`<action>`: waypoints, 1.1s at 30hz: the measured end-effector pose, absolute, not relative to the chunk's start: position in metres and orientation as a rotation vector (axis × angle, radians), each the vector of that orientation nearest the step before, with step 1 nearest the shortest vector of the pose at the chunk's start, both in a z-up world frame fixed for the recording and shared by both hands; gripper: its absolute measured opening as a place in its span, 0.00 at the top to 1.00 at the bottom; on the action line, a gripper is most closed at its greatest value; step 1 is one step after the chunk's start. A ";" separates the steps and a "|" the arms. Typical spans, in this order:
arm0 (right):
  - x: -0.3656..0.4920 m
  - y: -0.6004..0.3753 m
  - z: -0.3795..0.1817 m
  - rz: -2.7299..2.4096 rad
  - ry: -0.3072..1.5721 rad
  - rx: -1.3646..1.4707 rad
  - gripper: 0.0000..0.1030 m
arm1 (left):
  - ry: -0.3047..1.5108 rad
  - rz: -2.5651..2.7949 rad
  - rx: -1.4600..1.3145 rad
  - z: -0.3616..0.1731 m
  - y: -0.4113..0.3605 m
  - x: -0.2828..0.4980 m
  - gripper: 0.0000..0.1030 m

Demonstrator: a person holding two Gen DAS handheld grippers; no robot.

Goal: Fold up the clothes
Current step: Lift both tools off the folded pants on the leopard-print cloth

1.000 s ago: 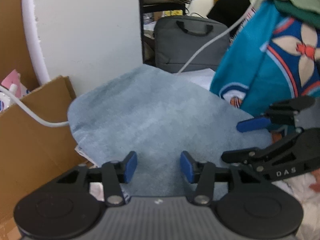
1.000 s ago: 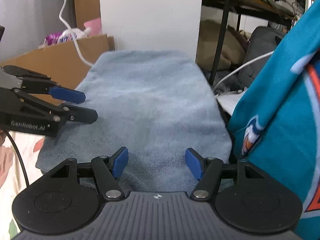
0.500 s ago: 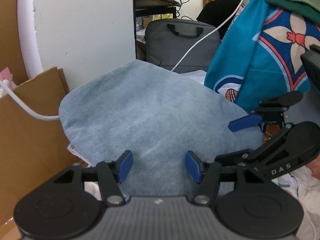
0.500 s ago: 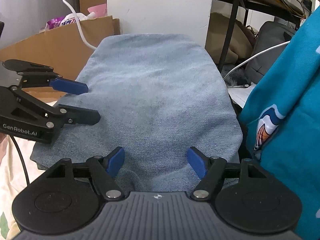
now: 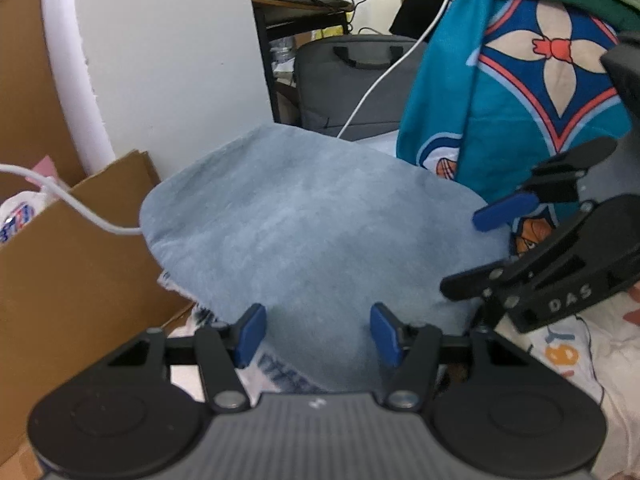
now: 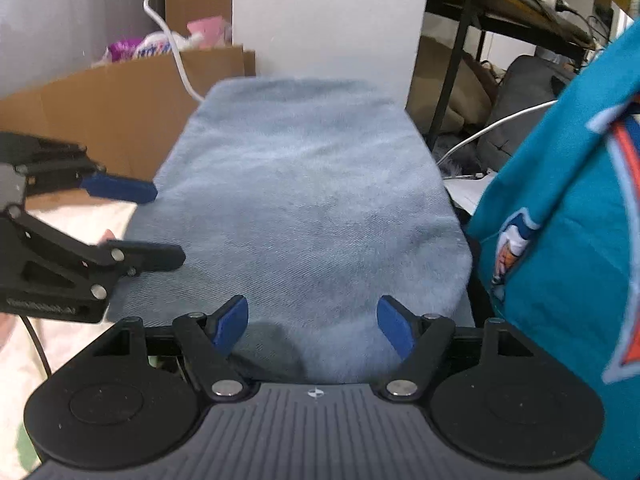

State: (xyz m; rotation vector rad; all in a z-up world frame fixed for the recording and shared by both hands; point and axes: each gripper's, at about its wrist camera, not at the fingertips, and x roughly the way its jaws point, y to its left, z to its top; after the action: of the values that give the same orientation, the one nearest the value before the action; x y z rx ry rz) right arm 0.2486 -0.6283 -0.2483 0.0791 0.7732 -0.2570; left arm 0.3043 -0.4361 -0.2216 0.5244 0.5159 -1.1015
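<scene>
On the left, a cardboard box [image 5: 76, 264] stands against the edge of the surface, with a white cable [image 5: 80, 208] draped over it; we keep clear of both. Our left gripper [image 5: 318, 334] has its jaws open and empty, low over the near left part of the folded blue denim garment [image 5: 304, 232], which lies flat in the middle, its far end near the white wall. The left jaws have just narrowed a little with only cloth below them, not between the pads. Our right gripper [image 6: 314, 324] hangs over the near right part of the same garment [image 6: 308, 200], its jaws also open and holding nothing. Judging by this, the step in hand is taking hold of the near edge for the next fold. To do it well, we should bring both grippers down evenly, pinch every layer at matching points on the near edge, and lift together so the fold stays square. To the right hangs a teal patterned cloth [image 6: 560, 216], close beside the denim; we should avoid snagging it.
</scene>
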 end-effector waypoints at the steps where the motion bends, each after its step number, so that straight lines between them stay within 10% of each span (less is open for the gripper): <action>1: 0.244 -0.628 -0.245 -0.261 0.776 0.087 0.26 | 0.530 -1.091 0.519 -0.219 -0.433 0.301 0.42; 13: 0.179 -0.585 -0.187 -0.214 0.737 0.123 0.18 | 0.577 -0.875 0.352 -0.163 -0.333 0.236 0.37; 25: 0.126 -0.559 -0.120 -0.230 0.727 0.316 0.05 | 0.551 -0.798 0.252 -0.082 -0.240 0.189 0.03; 33: 0.095 -0.511 -0.055 -0.173 0.711 0.254 0.01 | 0.604 -0.769 0.187 -0.047 -0.188 0.153 0.01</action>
State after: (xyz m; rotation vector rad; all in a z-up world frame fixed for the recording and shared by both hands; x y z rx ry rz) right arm 0.0949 -0.5111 -0.0551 0.2536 0.7112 -0.1732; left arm 0.1534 -0.1881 -0.0466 0.1871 0.6039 -0.7693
